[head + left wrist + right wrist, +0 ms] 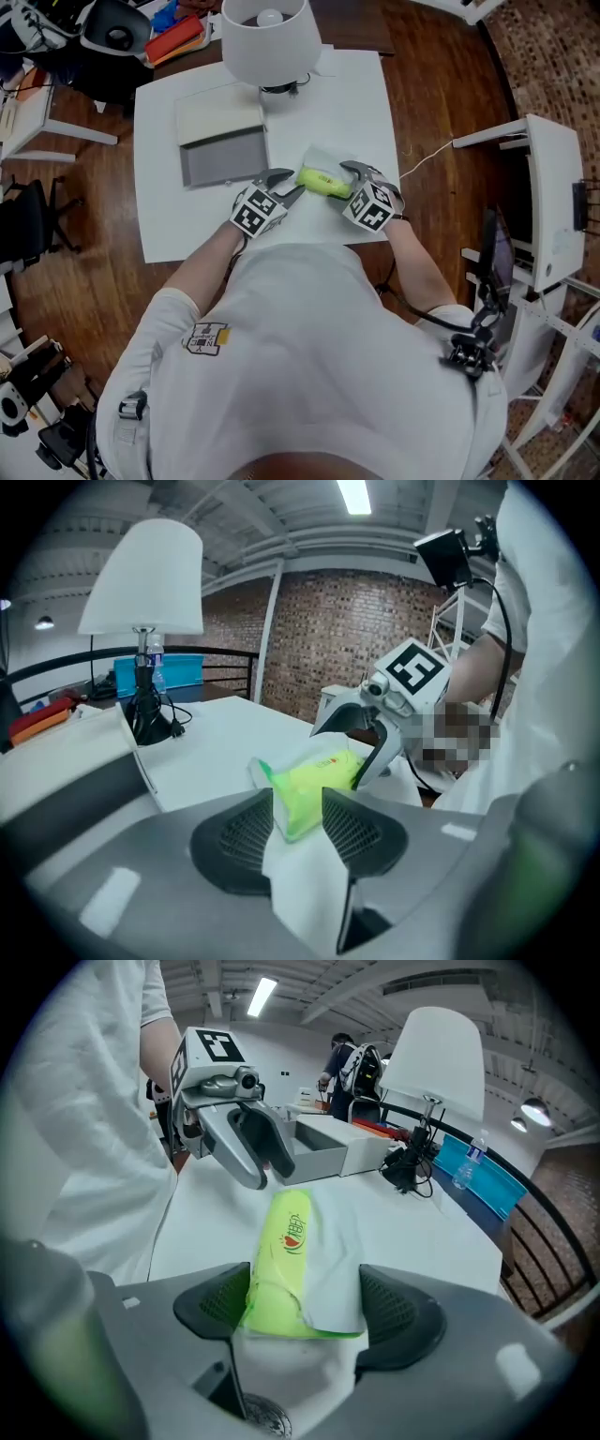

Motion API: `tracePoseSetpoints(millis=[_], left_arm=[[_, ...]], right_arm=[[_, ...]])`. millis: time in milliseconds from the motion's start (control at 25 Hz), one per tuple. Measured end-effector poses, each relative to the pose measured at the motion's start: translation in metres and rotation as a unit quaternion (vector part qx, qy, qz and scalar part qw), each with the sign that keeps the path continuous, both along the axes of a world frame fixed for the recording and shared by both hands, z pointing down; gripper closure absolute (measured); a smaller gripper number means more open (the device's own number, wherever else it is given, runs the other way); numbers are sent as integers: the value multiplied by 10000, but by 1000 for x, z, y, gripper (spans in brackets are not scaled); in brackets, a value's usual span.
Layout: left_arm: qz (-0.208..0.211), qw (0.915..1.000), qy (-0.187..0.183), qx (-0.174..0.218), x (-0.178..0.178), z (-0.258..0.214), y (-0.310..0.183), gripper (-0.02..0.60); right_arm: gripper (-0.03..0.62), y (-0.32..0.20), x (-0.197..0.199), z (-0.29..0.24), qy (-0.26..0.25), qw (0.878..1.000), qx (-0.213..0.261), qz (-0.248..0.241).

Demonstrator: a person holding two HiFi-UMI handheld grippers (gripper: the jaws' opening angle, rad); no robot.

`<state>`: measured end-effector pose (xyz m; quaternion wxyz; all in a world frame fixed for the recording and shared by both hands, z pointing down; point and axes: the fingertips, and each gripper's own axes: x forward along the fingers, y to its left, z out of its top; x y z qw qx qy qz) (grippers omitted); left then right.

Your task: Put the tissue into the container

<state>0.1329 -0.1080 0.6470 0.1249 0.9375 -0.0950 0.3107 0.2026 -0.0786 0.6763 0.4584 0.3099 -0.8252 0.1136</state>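
A lime-green tissue pack (323, 182) lies on the white table (356, 103) with a thin white sheet (330, 1265) beside it. My left gripper (286, 185) holds the pack's left end: in the left gripper view that end (298, 803) fills the narrow gap and touches both pads. My right gripper (349, 178) stands open round the other end (272, 1288); the left pad touches the pack, and only the white sheet reaches the right pad. The grey open container (223, 155) sits on the table's far left, apart from both grippers.
A white table lamp (270, 42) stands at the table's far edge, its black base and cord (150, 722) behind the pack. A white frame stand (548, 197) is to the right on the wood floor. Chairs and clutter (112, 33) lie at the far left.
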Motion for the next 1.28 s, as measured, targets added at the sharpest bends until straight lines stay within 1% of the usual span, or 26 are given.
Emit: tracePoseSetpoints(millis=[80, 160, 320, 440, 600, 800, 1080, 1280], left_arm=[[138, 9997, -202, 47, 6, 8, 0, 442], [187, 9995, -265, 61, 9, 12, 1, 443], [162, 9997, -173, 90, 6, 9, 2, 446], [106, 9998, -47, 137, 0, 1, 2, 448], [-120, 9996, 159, 205, -13, -12, -1, 448], [-467, 9976, 434, 273, -34, -26, -9, 448], [-984, 9910, 795, 435, -63, -53, -27, 448], [-1318, 9858, 919, 486, -90, -60, -34, 448]], right_arm=[[279, 2, -2, 1, 4, 10000, -24, -39], [305, 3, -3, 1, 5, 10000, -39, -46], [339, 2, -2, -5, 15, 10000, 0, -50], [356, -5, -4, -17, 11, 9999, 139, -27], [372, -18, -10, -39, 68, 9989, 454, -81], [385, -32, -31, -68, 103, 9959, 855, -282], [413, -57, -69, -104, 110, 9885, 1390, -587], [428, -76, -102, -123, 33, 9819, 1687, -858]])
